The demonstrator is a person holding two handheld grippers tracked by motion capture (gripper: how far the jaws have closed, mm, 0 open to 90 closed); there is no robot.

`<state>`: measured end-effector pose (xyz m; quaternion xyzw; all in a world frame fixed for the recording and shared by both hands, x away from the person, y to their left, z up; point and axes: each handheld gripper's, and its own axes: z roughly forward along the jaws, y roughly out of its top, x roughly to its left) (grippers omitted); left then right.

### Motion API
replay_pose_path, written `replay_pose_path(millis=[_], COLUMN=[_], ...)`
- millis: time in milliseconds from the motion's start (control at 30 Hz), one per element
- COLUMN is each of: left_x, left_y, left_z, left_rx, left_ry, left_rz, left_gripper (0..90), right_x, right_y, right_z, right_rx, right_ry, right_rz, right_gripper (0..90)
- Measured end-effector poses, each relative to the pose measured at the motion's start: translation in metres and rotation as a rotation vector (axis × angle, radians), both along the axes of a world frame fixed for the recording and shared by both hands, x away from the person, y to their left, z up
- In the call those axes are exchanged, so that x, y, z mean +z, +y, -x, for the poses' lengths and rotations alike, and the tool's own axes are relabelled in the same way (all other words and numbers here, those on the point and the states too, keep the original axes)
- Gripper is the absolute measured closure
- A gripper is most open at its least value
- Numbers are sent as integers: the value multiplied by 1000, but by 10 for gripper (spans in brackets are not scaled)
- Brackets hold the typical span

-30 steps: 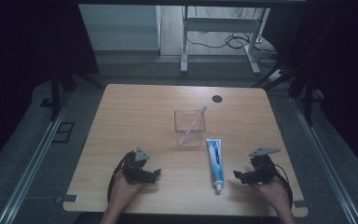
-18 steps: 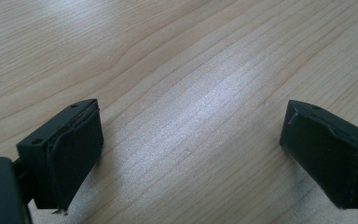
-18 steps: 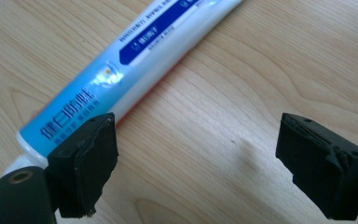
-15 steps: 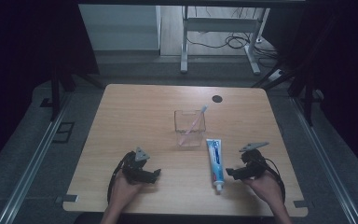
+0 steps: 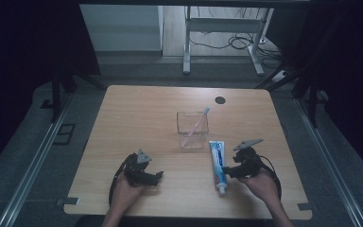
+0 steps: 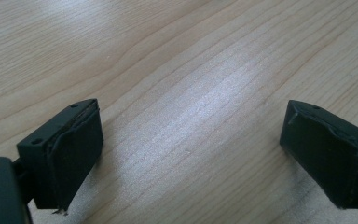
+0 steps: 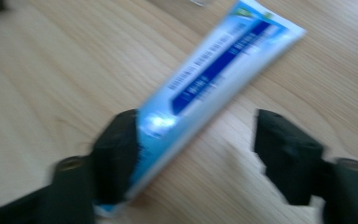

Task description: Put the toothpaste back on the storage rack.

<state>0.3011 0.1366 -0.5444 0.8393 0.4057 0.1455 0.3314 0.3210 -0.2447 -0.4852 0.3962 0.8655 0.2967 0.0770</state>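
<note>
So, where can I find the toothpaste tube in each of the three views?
High view: the toothpaste tube lies on the table right of centre, below the clear cup, beside the right gripper.
Left gripper view: it is not in this picture.
Right gripper view: the tube runs diagonally from top right down to the left finger.
Shared landmark: the wooden table.

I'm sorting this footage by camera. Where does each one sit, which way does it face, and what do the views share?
High view: above the person's side, looking forward and down on the table; both forearms and both grippers show.
Left gripper view: rides the left gripper, looking at bare wood between open jaws.
Right gripper view: rides the right gripper, whose jaws have just been closing around the toothpaste tube.
Shared: high and right views both show the tube.
</note>
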Motion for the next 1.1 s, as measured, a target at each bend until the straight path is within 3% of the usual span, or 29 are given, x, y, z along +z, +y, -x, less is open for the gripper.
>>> replay_pose_path(millis=[233,400,667,1100], left_x=[0,0,0,0], left_y=[0,0,0,0], left_z=[0,0,0,0], left_rx=[0,0,0,-1], left_ry=[0,0,0,-1], left_rz=[0,0,0,-1], left_gripper=[58,59,59,59], right_x=[3,-1,-14,-15], right_y=[16,30,41,33], right_z=[-1,-3,-3,-2], right_rx=[85,133,164,159], right_ry=[7,29,82,97], right_rz=[-38,-43,-37,-47], right_gripper=[721,853,871,874])
